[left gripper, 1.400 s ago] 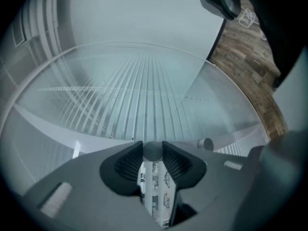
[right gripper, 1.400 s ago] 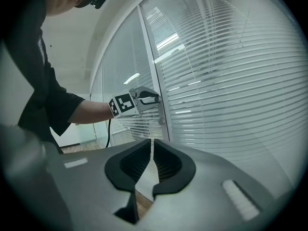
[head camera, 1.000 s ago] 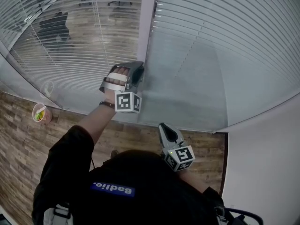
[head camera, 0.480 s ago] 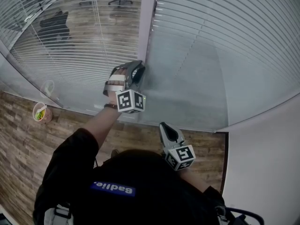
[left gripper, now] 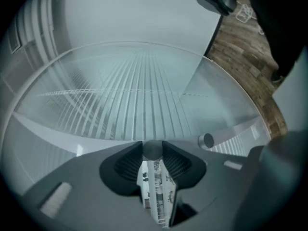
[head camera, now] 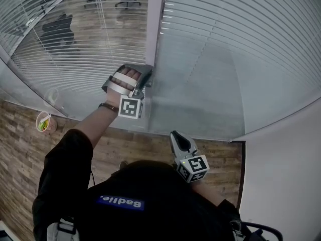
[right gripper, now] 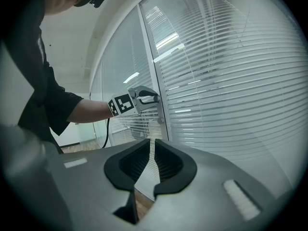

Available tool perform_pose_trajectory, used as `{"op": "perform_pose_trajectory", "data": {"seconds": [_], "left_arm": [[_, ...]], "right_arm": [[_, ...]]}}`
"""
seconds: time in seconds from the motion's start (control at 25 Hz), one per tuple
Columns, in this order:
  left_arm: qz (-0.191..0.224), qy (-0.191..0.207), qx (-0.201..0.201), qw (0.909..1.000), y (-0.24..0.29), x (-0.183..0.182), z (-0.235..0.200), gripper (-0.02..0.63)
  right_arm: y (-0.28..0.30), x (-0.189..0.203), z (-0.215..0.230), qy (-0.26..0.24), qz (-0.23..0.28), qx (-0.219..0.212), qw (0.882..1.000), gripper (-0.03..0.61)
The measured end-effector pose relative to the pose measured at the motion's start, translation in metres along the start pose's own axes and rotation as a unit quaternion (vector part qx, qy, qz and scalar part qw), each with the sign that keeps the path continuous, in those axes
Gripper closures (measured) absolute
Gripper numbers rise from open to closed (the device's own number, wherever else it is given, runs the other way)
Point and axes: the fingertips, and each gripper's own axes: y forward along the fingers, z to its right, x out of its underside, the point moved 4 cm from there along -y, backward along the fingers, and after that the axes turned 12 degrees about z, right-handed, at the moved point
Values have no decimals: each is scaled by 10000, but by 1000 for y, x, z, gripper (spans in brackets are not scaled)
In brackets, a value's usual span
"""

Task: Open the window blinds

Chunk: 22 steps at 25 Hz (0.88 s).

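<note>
White slatted blinds sit behind glass on both sides of a pale mullion (head camera: pixel 154 24). The left pane's slats (head camera: pixel 75 44) are tilted partly open, with a room visible through them. The right pane's slats (head camera: pixel 225 59) lie flat and closed. My left gripper (head camera: pixel 146 79) is at the mullion, shut on a small round grey knob (left gripper: pixel 153 149) pinched at its fingertips. A second round knob (left gripper: pixel 207 140) sticks out close by. My right gripper (head camera: pixel 175 134) hangs low near my body, away from the window, its jaws together with nothing between them.
A paper cup (head camera: pixel 44 122) with food stands on the wooden floor (head camera: pixel 30 154) at the left, below the glass. A clear cup (head camera: pixel 50 95) stands near it. A white wall (head camera: pixel 281 185) closes the right side.
My left gripper has rolled about its own axis while staying on the knob; its marker cube swung leftward. The right gripper has not moved.
</note>
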Motion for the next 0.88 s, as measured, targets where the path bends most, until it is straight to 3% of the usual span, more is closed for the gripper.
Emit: {"op": "perform_pose_trajectory", "data": {"seconds": [0.12, 0.48, 0.88], "left_arm": [[55, 109, 36, 9999, 0, 0, 0, 491], [-197, -1086, -406, 9931, 2, 0, -2, 492], [-400, -2059, -838, 9742, 2, -1, -6, 492]], "right_arm": [[0, 0, -1, 8, 18, 23, 10000, 549], [0, 2, -1, 1, -3, 55, 10000, 558], [0, 2, 1, 6, -30, 85, 10000, 565]]}}
